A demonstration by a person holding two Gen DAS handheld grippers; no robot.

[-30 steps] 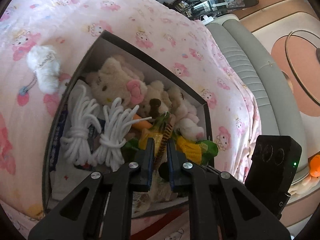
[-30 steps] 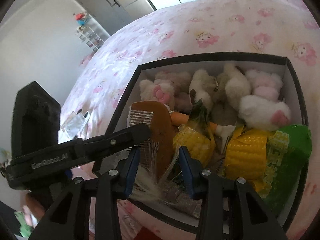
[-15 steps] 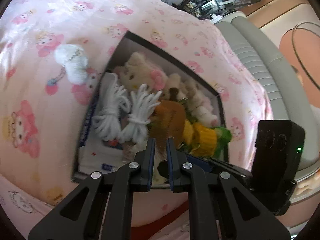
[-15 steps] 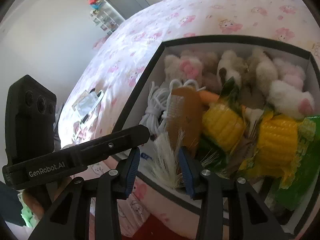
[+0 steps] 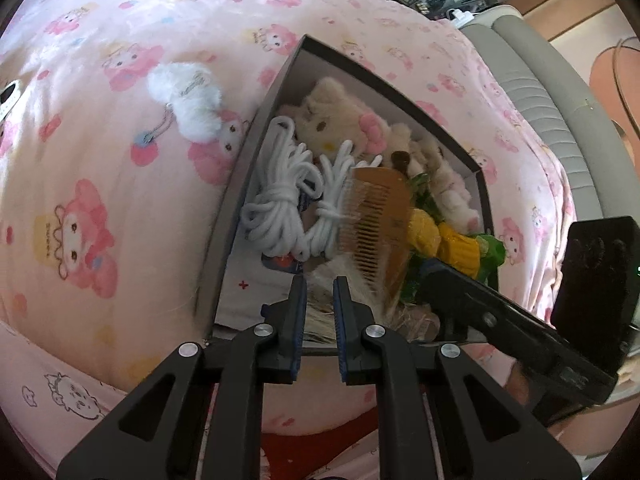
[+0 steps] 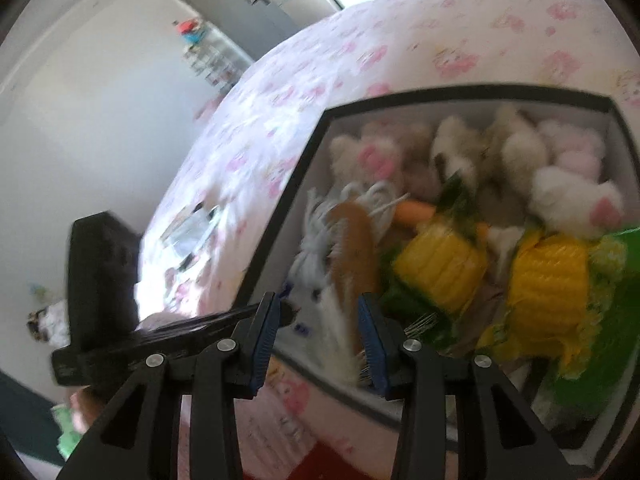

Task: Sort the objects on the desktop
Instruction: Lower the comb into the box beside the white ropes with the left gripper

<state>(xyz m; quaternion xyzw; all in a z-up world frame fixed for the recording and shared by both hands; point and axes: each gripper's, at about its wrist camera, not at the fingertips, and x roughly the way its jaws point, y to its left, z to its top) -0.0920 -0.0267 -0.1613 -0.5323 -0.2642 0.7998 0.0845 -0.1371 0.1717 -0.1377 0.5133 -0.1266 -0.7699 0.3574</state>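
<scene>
A black-rimmed box (image 5: 256,148) on the pink bedspread holds plush toys (image 5: 340,124), two white rope bundles (image 5: 280,208), toy corn (image 5: 460,248) and a wooden comb (image 5: 376,220) with a pale tassel. The comb leans in the box over the ropes. My left gripper (image 5: 320,292) hovers at the box's near edge, jaws a narrow gap apart and empty. My right gripper (image 6: 316,316) is open at the near edge, its fingers on either side of the comb's tassel (image 6: 336,320) without gripping it. The comb (image 6: 356,252) stands ahead of it.
A white fluffy keychain (image 5: 188,100) lies on the bedspread left of the box. A grey padded bench (image 5: 560,120) runs along the right. Small packets (image 6: 192,228) lie on the bedspread far left in the right wrist view. The box (image 6: 280,240) is crowded.
My right gripper has opened and let go of the comb, which now rests in the box. Both grippers have drawn back from the box toward its near edge.
</scene>
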